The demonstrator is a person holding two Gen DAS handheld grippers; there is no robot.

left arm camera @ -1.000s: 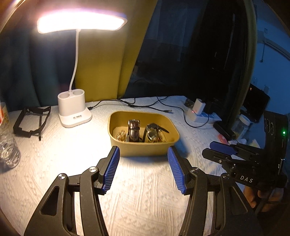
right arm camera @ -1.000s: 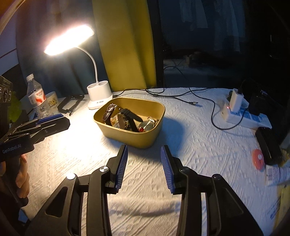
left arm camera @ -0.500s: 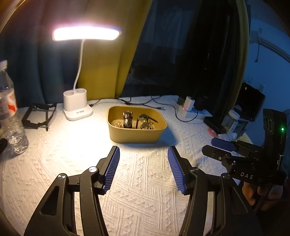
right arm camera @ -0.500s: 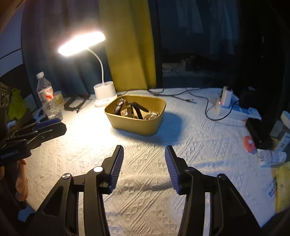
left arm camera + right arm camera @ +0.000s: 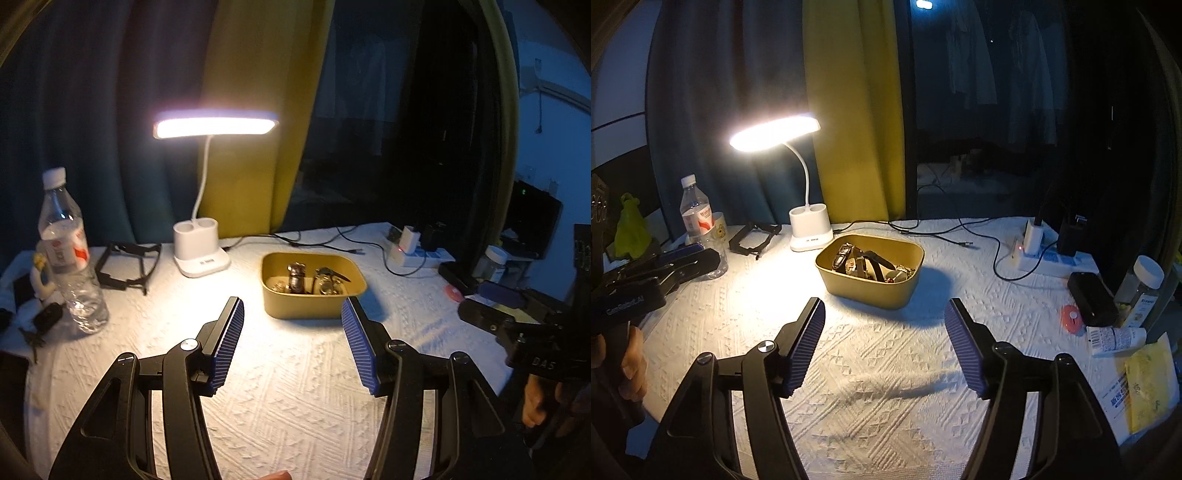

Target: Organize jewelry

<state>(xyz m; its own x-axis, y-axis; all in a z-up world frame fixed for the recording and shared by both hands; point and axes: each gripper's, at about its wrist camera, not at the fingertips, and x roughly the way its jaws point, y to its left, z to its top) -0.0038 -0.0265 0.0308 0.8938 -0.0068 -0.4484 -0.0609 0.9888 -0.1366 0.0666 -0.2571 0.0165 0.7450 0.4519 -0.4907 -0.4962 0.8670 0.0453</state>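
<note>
A yellow tub (image 5: 295,306) stands on the white tablecloth, holding watches (image 5: 297,277) and small jewelry pieces. It also shows in the right wrist view (image 5: 864,291), with dark-strapped watches (image 5: 866,260) inside. My left gripper (image 5: 291,341) is open and empty, well short of the tub above the cloth. My right gripper (image 5: 884,343) is open wide and empty, also short of the tub. The right gripper shows at the right of the left wrist view (image 5: 517,314), and the left gripper at the left of the right wrist view (image 5: 657,273).
A lit white desk lamp (image 5: 201,254) stands behind the tub. A water bottle (image 5: 68,258) and black glasses (image 5: 127,266) are at the left. A power strip with cables (image 5: 1041,254), a black case (image 5: 1091,299), a jar (image 5: 1141,291) and packets (image 5: 1145,384) are at the right.
Both grippers have pulled back and up from the tub, which now looks smaller and farther. The right gripper's jaws have opened wider.
</note>
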